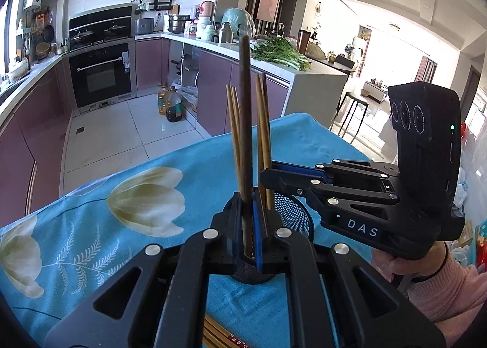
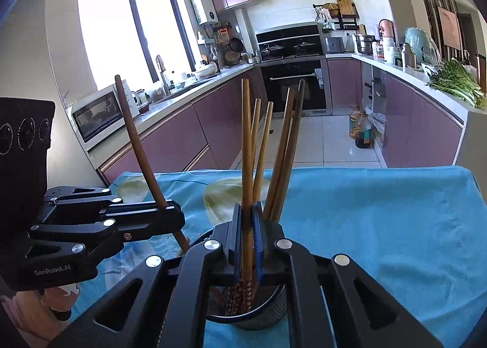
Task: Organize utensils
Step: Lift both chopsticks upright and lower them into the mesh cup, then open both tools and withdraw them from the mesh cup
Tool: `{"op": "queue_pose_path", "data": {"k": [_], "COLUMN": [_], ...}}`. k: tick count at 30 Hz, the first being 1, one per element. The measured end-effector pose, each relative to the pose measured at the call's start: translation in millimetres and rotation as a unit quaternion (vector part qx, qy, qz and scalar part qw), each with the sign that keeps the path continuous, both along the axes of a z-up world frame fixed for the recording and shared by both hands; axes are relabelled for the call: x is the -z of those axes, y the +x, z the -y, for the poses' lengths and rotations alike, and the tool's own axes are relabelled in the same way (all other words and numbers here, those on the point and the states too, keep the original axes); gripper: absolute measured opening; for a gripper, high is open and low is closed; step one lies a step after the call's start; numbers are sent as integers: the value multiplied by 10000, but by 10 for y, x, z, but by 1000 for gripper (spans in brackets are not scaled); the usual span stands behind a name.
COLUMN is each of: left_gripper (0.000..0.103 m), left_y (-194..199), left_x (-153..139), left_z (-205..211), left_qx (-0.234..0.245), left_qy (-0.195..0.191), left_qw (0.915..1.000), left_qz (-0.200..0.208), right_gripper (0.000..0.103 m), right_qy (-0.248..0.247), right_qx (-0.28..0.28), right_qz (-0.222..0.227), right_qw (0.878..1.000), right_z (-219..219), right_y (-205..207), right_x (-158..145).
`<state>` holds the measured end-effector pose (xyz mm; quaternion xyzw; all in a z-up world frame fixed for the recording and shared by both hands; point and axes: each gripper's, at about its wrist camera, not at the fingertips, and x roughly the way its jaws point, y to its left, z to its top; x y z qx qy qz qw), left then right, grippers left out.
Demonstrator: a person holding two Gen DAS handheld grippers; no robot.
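left tool [image 1: 249, 226]: lower centre of the left wrist view, jaws closed on a dark brown chopstick [image 1: 245, 104]; long axis near upright, upper end toward the top of the frame, lower end between the pads above the mesh holder [image 1: 293, 214]

right tool [image 2: 248, 238]: lower centre of the right wrist view, jaws closed on a light wooden chopstick [image 2: 246, 141]; long axis upright, patterned lower end dipping into the holder's mouth

mesh holder: black, round, standing on the counter [image 2: 380, 211] under a blue flowered cloth [image 1: 91, 220], just below both tools

other chopsticks [image 2: 281, 150]: several already in the holder, leaning slightly apart, tips up

loose chopsticks [image 1: 217, 337]: lying flat on the cloth at the bottom edge of the left wrist view, partly hidden by the tool

person's hand [image 1: 404, 262]: pink sleeve, lower right of the left wrist view, holding the right tool's handle
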<state>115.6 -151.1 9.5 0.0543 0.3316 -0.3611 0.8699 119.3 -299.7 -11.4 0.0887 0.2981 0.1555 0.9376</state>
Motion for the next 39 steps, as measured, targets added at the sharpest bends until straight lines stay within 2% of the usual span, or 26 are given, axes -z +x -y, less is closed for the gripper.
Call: {"op": "queue_pose_path", "data": {"k": [7, 10, 14, 17, 19, 24, 31, 37, 39], "left_gripper": [8, 11, 16, 20, 21, 27, 39, 49, 55], "left_y": [80, 67, 11, -28, -61, -166, -366, -527, -579], "left_x": [60, 84, 76, 66, 55, 31, 21, 142, 201], "left_z": [15, 0, -70, -140, -203, -398, -759, -1035, -1094], "left_qx": [-94, -134, -240, -347, -426, -679, -1166, -1641, -1736], "left_qy": [17, -26, -83, -159, -198, -238, -196, -48, 7], "left_qw": [9999, 9998, 9997, 9993, 9989, 9972, 9915, 9845, 9830], "left_qz": [-122, -141, -64, -12, 45, 229, 543, 623, 597], "right_gripper": [8, 18, 20, 27, 35, 38, 43, 45, 46], "right_qy": [-2, -7, -16, -61, -73, -104, -58, -81, -101], "right_qx": [69, 122, 135, 195, 244, 200, -394, -1040, -1153], "right_qz": [-10, 14, 59, 102, 130, 306, 619, 387, 225], "right_qw": [10000, 9999, 9999, 9997, 9996, 9993, 9973, 9938, 9930], "right_z": [-3, 11, 18, 16, 29, 27, -118, -402, -491], "right_y": [16, 14, -18, -42, -69, -205, -543, -707, -701], "right_x": [-4, -5, -8, -13, -23, -106, -246, -95, 3]}}
